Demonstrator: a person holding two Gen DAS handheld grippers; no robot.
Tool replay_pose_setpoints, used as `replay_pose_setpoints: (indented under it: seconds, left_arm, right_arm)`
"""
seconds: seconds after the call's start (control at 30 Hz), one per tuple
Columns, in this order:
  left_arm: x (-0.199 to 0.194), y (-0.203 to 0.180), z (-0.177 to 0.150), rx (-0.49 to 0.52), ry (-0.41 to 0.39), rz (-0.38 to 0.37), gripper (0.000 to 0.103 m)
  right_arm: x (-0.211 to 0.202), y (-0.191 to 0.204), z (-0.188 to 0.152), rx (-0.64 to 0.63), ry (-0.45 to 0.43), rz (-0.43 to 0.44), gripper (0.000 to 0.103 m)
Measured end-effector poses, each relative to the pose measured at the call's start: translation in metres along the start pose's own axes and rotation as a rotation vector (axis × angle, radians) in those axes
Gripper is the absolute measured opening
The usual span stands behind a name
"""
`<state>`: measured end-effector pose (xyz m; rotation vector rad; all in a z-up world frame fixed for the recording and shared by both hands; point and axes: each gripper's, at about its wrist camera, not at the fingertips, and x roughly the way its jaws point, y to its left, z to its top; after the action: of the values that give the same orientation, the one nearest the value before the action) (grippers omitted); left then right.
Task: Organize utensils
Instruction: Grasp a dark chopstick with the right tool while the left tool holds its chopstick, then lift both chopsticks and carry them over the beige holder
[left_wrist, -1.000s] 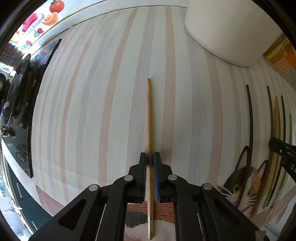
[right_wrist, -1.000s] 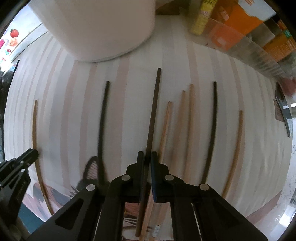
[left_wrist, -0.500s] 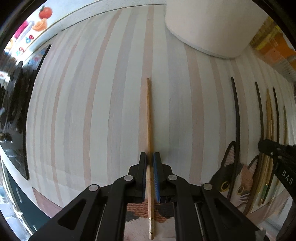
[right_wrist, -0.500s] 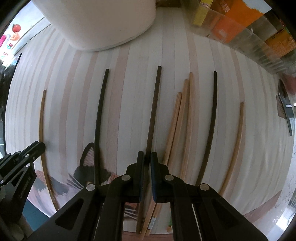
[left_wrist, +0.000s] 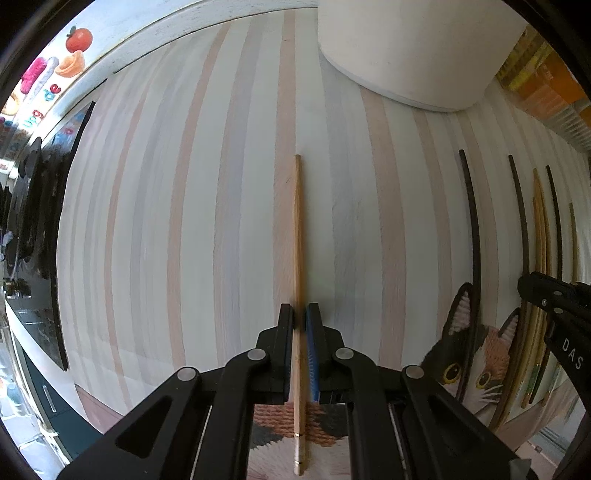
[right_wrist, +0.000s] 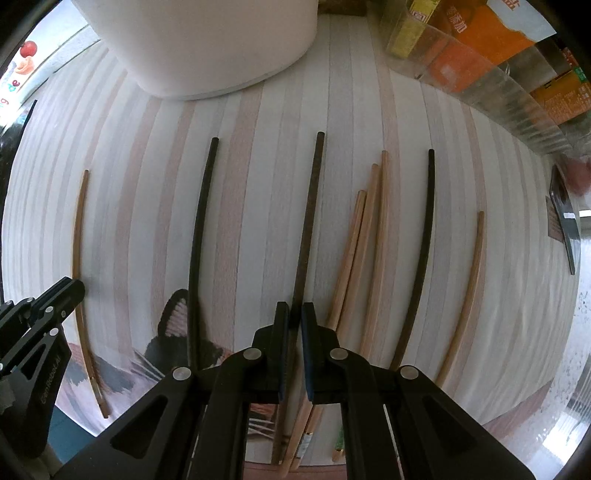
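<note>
My left gripper (left_wrist: 300, 314) is shut on a light wooden chopstick (left_wrist: 297, 229) that points straight ahead over the striped mat (left_wrist: 166, 221). My right gripper (right_wrist: 294, 312) is shut on a dark brown chopstick (right_wrist: 310, 214) that also points ahead. In the right wrist view, a black chopstick (right_wrist: 201, 214) lies left of it, several light wooden chopsticks (right_wrist: 369, 236) lie right of it, then another black chopstick (right_wrist: 424, 229) and a light one (right_wrist: 469, 288). The left gripper's held chopstick (right_wrist: 77, 236) shows at far left there.
A large white round container (left_wrist: 413, 51) stands at the back; it also shows in the right wrist view (right_wrist: 207, 44). Orange and yellow packets in a clear bin (right_wrist: 491, 55) line the back right. A cat-print cloth (left_wrist: 476, 365) lies near the front edge.
Both grippers have drawn back and lowered a little with their chopsticks still held; the white container and the row of chopsticks sit farther away in view.
</note>
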<state>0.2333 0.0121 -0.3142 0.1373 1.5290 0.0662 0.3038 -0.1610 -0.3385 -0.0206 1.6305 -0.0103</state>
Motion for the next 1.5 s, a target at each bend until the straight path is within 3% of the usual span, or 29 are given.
replay_pose_setpoints:
  seconds: [0.23, 0.4, 1.0, 1.33, 1.5]
  left_arm:
    - [-0.002, -0.005, -0.003, 0.009, -0.007, -0.003, 0.005]
    - [-0.021, -0.002, -0.01, 0.006, -0.041, -0.013, 0.005]
    - [-0.118, -0.001, -0.01, -0.027, -0.267, -0.043, 0.004]
    - [-0.165, 0.002, 0.001, -0.027, -0.423, -0.019, 0.004]
    - [-0.19, 0.006, 0.003, -0.038, -0.47, -0.059, 0.004]
  right_arm:
    - [-0.004, -0.006, 0.005, 0.018, -0.027, 0.012, 0.006]
    - [-0.01, -0.015, -0.002, 0.056, -0.057, 0.088, 0.006]
    - [-0.086, -0.035, -0.028, 0.042, -0.263, 0.19, 0.006]
    - [-0.147, -0.03, -0.016, 0.022, -0.432, 0.189, 0.006]
    - [-0.173, -0.03, -0.016, 0.025, -0.502, 0.202, 0.006]
